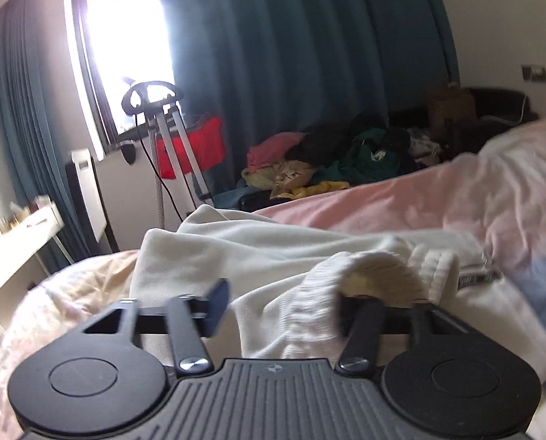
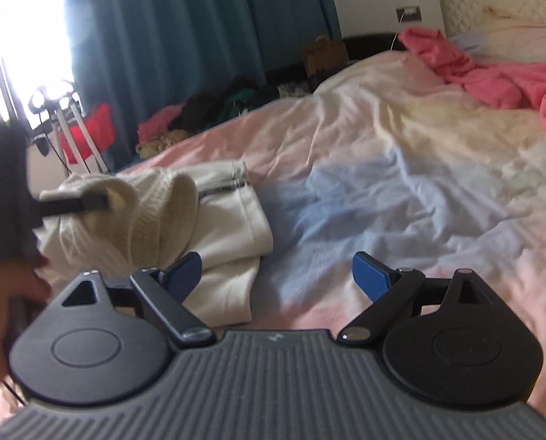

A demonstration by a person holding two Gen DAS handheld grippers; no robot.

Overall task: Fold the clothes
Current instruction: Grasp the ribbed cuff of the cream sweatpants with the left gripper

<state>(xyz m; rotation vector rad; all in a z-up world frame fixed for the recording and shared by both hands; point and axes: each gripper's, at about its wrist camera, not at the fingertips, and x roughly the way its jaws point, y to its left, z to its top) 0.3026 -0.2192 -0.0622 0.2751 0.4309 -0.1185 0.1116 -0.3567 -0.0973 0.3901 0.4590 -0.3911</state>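
A cream-white garment (image 1: 258, 256) with a ribbed cuff and a zip lies bunched on the bed; it also shows in the right wrist view (image 2: 229, 216). My left gripper (image 1: 280, 304) is open, with the ribbed cuff (image 1: 368, 267) draped over its right finger, which is hidden inside the fabric. In the right wrist view the left gripper's finger (image 2: 78, 203) pokes into the cuff at the left. My right gripper (image 2: 276, 275) is open and empty, just right of the garment's folded edge, above the sheet.
The bed has a rumpled pink, blue and cream sheet (image 2: 401, 168). A pink garment (image 2: 493, 73) lies near the headboard. A pile of mixed clothes (image 1: 331, 161) sits beyond the bed by the teal curtain. A garment steamer stand (image 1: 163, 139) is by the window.
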